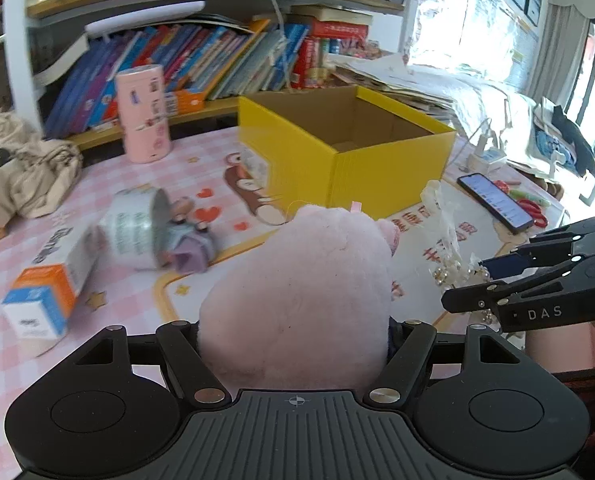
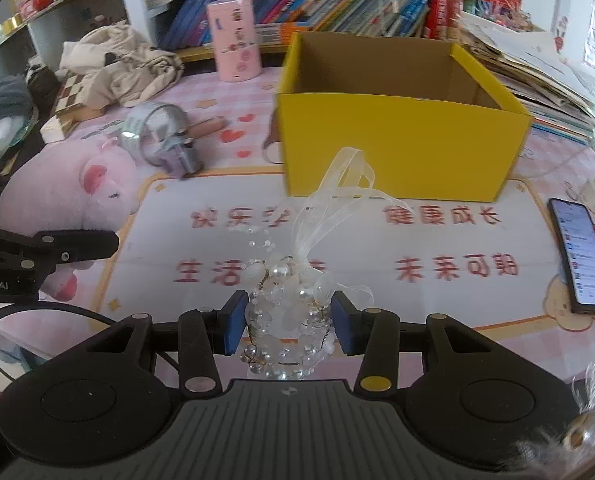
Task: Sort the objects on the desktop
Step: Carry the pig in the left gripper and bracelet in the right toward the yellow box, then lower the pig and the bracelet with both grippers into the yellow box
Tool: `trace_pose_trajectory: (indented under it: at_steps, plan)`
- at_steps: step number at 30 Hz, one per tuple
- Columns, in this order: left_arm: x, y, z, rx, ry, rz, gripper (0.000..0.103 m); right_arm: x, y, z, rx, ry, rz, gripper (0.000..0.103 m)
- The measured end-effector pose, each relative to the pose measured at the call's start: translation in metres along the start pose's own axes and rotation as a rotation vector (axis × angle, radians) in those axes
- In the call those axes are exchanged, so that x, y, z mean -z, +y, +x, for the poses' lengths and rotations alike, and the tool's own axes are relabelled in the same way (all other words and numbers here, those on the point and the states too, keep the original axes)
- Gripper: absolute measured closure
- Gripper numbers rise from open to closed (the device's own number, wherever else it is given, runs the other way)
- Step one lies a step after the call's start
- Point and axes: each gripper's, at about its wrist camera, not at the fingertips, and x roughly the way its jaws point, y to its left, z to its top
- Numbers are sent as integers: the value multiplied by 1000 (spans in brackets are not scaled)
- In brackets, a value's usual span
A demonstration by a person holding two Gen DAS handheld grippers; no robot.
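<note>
My left gripper (image 1: 295, 332) is shut on a pink plush pig (image 1: 301, 292), which fills the middle of the left wrist view; it also shows in the right wrist view (image 2: 69, 192). My right gripper (image 2: 289, 320) is shut on a pearl and shell bracelet with a white ribbon (image 2: 293, 304); gripper and bracelet show at the right of the left wrist view (image 1: 453, 268). An open yellow cardboard box (image 1: 337, 152) (image 2: 397, 148) stands ahead on the pink desk mat (image 1: 145, 292), its visible floor bare.
A tape roll (image 1: 137, 228) (image 2: 153, 124), an orange-blue carton (image 1: 45, 288) and a pink cylinder tin (image 1: 143, 114) (image 2: 237, 40) lie left of the box. A phone (image 1: 497, 200) (image 2: 581, 256) lies right. Beige cloth (image 1: 21, 168), books and shelves stand behind.
</note>
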Motion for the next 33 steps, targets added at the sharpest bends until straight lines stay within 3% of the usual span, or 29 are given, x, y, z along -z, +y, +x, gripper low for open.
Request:
trace_pose_trajectory:
  at_steps: [10,21,26,33]
  plan:
    - [-43,-45,27,-9,-25,15,31,-27,-63,-7,-34,-27,-18,61]
    - [-106,-68,52,-73,-112,8,31,-96,-111,-16,-115,-200,-151,61]
    - [-129,-66,75,-112,-109,3,31,-133,-129,3,-140,-226,-231,60]
    - [-168,-61,118,-147,-75,41,31,-178,-144,53,-151,-177,-359,60]
